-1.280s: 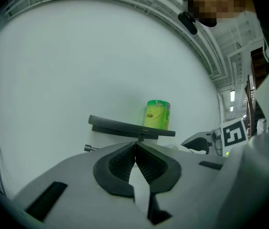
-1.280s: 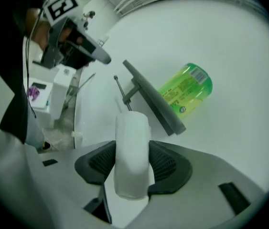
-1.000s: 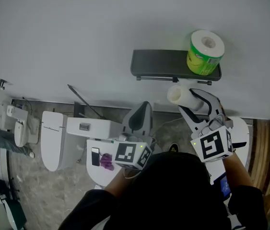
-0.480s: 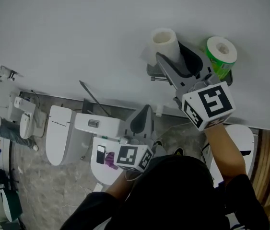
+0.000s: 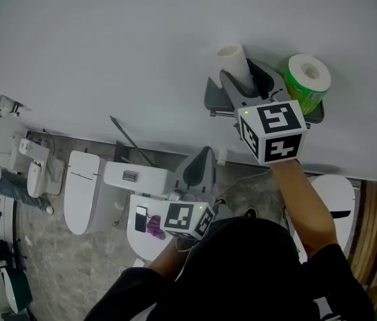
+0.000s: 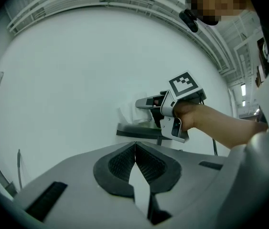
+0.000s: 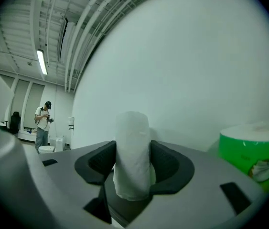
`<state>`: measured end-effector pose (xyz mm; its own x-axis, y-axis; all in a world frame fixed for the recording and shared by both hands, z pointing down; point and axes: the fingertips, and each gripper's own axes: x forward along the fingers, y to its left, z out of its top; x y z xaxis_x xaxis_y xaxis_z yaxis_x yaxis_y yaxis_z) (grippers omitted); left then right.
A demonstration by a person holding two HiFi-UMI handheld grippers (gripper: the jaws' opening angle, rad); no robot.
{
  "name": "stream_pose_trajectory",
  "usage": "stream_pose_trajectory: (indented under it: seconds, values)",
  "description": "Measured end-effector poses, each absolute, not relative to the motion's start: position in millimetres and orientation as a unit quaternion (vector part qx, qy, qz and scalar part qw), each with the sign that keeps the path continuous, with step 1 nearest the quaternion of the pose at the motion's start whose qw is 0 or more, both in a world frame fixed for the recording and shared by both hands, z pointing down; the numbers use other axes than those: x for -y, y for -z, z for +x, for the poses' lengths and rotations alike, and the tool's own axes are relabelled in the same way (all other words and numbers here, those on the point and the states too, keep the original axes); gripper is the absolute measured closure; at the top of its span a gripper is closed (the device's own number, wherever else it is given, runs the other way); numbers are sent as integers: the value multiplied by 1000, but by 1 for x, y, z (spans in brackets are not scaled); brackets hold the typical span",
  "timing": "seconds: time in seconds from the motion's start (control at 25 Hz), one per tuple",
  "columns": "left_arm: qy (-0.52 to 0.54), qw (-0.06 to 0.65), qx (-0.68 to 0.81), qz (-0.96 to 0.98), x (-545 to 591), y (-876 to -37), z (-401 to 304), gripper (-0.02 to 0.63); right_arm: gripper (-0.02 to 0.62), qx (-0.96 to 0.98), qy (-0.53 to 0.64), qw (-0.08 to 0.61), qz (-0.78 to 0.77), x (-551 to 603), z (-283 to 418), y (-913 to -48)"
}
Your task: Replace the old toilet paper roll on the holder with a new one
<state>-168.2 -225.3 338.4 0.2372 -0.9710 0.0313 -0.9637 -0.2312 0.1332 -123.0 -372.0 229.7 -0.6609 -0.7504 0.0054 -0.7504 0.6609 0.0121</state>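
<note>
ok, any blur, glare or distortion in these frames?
Head view: even light, sharp, no glare. Left gripper view: heavy fisheye, dark corners. Right gripper view: fisheye too; the white roll between its jaws and the green-wrapped roll look soft.

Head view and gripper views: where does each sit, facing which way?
Head view: on the head, looking down at shelf, toilet; left gripper, right gripper, right forearm show.
Left gripper view: on left gripper, facing the wall; shut jaws, right hand show.
Right gripper view: on right gripper, facing the wall; jaws clamp the old roll.
Head and right gripper views share old roll and new roll.
</note>
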Motion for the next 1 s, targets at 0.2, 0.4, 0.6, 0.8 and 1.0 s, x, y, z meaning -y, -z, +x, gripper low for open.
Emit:
stream_pose_trajectory:
  seconds: [0.2, 0.4, 0.6, 0.8, 1.0]
  values:
    - [24, 64, 614, 786, 230, -339, -166, 583, 373, 918, -33, 11, 396, 369, -119, -234]
    - [23, 64, 607, 792, 234, -341, -163, 583, 364, 919, -34, 27, 392, 361, -111, -238]
    - [23, 66, 602, 795, 236, -342, -157, 583, 343, 922, -36, 31, 384, 349, -105, -240]
    - [19, 69, 602, 795, 237, -342, -154, 583, 319, 925, -27, 52, 376, 340, -104, -246]
    - [17, 70, 598, 798, 237, -343, -148, 583, 316, 926, -31, 48, 374, 334, -94, -248]
